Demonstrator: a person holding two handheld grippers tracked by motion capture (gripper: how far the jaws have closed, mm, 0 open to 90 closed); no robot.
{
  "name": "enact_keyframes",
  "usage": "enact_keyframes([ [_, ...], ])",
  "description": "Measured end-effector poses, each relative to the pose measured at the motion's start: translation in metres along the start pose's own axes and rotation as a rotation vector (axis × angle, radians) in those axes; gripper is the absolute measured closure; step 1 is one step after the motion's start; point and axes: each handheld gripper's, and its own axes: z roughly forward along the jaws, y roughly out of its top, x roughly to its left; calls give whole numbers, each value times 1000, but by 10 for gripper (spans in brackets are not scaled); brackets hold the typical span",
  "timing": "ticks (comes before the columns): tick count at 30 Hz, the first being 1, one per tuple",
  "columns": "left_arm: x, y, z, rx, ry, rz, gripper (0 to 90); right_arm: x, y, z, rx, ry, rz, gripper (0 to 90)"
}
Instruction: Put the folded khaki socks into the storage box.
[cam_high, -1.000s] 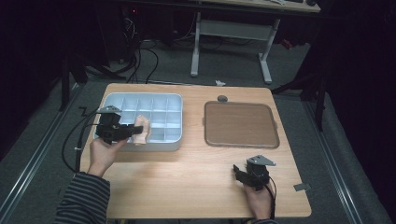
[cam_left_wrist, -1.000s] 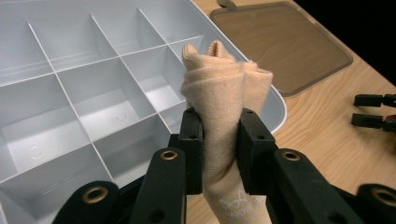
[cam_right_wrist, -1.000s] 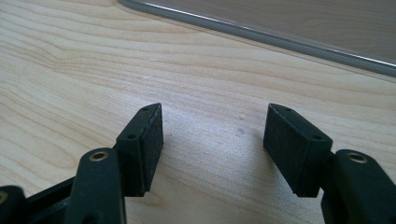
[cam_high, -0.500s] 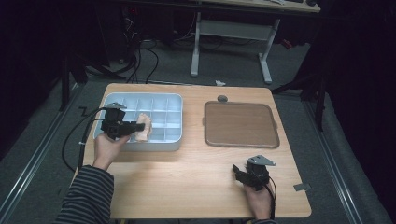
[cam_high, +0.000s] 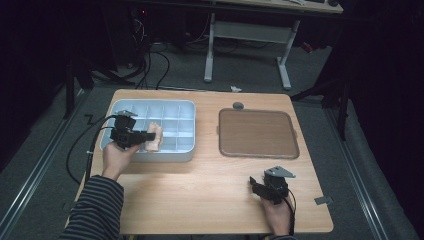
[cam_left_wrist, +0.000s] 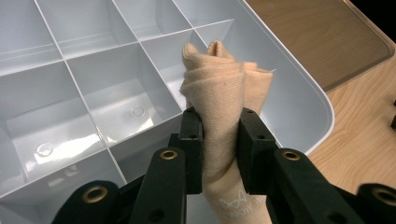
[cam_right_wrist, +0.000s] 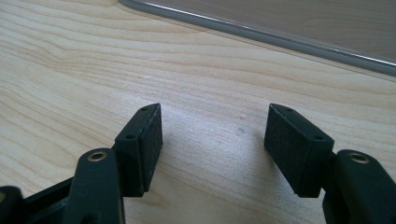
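A rolled beige sock (cam_left_wrist: 219, 107) is pinched between the black jaws of my left gripper (cam_left_wrist: 219, 135), which is shut on it. In the high view the left gripper (cam_high: 145, 136) holds the sock (cam_high: 154, 137) over the front row of a pale blue divided tray (cam_high: 172, 156). The tray's compartments (cam_left_wrist: 112, 100) under the sock look bare. My right gripper (cam_right_wrist: 212, 135) stands open just above the wooden table, nothing between its pads. It sits at the front right of the table (cam_high: 257, 186), held by a hand.
A brown flat tray (cam_high: 257, 134) with a grey rim lies right of the divided tray; its edge (cam_right_wrist: 261, 32) runs ahead of the right gripper. A small dark round object (cam_high: 238, 105) rests behind it. A cable (cam_high: 92, 145) trails off the table's left edge.
My left gripper has carried the sock a little to the right and lower over the tray's front compartments. The right gripper has stayed put.
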Motion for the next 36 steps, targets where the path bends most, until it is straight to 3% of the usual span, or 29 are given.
enact_keyframes([
  [11, 7, -1, 7, 28, 15, -23, 742, 0, 0, 0, -1, 2, -1, 372],
  [36, 15, -6, 16, 94, 49, -23, 741, 0, 0, 0, 2, 0, -5, 369],
])
